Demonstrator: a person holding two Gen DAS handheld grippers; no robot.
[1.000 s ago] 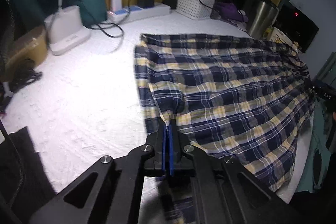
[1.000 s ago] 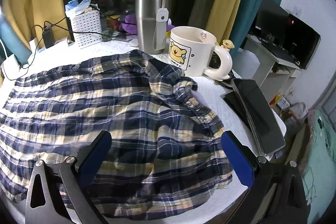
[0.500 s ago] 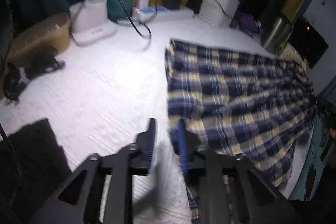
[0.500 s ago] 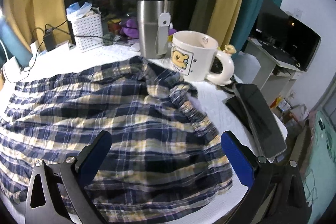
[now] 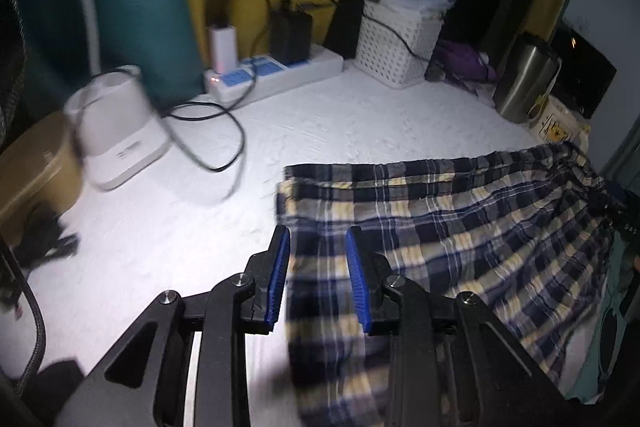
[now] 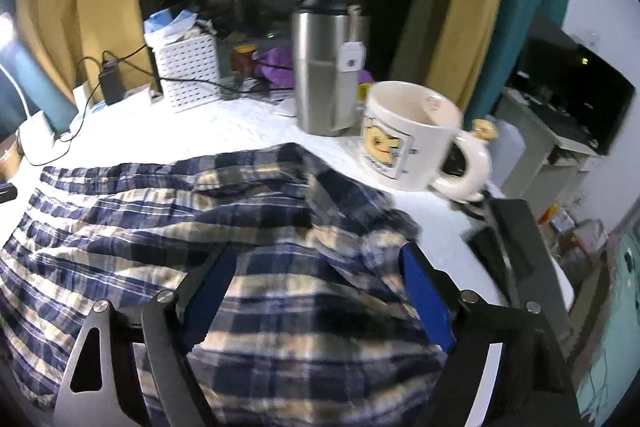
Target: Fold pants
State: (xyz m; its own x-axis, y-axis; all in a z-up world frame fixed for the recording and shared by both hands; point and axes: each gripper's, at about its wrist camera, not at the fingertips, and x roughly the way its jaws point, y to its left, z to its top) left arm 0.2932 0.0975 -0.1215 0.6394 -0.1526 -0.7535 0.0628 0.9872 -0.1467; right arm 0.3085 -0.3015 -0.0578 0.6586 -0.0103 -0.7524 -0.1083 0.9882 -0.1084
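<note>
1. Closest in, the left gripper (image 5: pixel 318 259) is hanging over the cuff end of the plaid pants (image 5: pixel 460 239). Its blue pads (image 5: pixel 280 275) are sitting a modest gap apart with cloth showing between them, but they aren't pinching it, so it's holding nothing.
2. The right gripper (image 6: pixel 316 291) is hovering over the bunched waistband end of the pants (image 6: pixel 240 227). Its jaws are wide and closing in right now, fabric is lying between the pads (image 6: pixel 426 299), and they aren't pressing on it.
3. The pants themselves are lying spread flat on the white bed cover (image 5: pixel 160 227), running from the cuff on one side to the gathered waist on the other, and one edge is hanging off the near side.
4. Just past the waist end, a cream bear mug (image 6: pixel 408 139) is standing near the pants, with a steel tumbler (image 6: pixel 324 67) right behind it.
5. Off the waist end to the side, a dark flat device (image 6: pixel 516 247) is lying by the bed's edge.
6. Beyond the cuff end, a white charger-looking box (image 5: pixel 120 131) is sitting well apart from the pants, with a black cable (image 5: pixel 224 131) looping beside it.
7. Farthest from the pants, a power strip (image 5: pixel 276 71) and a white lattice basket (image 5: pixel 396 39) are lined up against the curtains.
</note>
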